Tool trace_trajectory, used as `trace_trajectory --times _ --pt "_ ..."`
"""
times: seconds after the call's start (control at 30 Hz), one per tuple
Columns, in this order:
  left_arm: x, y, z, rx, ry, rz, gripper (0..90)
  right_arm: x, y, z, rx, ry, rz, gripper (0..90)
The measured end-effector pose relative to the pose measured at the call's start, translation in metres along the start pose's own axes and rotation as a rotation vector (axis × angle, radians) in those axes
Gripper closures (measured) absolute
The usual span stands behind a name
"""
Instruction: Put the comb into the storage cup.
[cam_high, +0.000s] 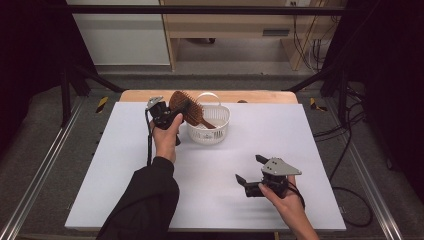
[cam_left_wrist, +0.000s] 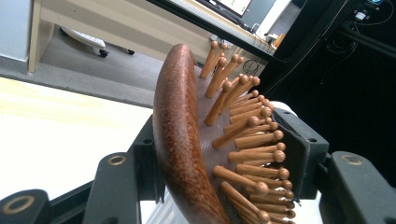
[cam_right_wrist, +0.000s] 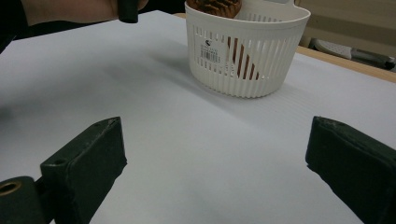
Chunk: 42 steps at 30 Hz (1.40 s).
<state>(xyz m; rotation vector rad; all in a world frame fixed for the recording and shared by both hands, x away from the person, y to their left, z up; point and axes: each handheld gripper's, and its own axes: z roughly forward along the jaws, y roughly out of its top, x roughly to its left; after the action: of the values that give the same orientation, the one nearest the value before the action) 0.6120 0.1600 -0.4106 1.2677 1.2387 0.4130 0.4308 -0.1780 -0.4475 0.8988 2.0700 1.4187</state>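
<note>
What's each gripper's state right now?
Left gripper: shut on the wooden hairbrush, its handle down in the white basket.
Right gripper: open, nothing between its jaws, over the table.

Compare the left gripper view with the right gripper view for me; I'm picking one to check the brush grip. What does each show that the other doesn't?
Left gripper view alone: the brown wooden hairbrush's smooth oval back and ball-tipped wooden pins, with the left claw's black jaws closed on its head from both sides.

Right gripper view alone: the white slatted plastic basket with a barcode sticker, standing on the white table sheet, and the right claw with its jaws wide apart, nothing between them.

Both: the hairbrush; through the basket's slats the right gripper view shows its handle inside.
</note>
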Motion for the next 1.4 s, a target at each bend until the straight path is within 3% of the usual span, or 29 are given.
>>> trace_trajectory --times 1.4 --pt "0.0017 -0.0011 0.001 0.004 0.02 -0.02 40.1 0.0001 -0.0002 0.0003 0.004 0.004 0.0 5.1"
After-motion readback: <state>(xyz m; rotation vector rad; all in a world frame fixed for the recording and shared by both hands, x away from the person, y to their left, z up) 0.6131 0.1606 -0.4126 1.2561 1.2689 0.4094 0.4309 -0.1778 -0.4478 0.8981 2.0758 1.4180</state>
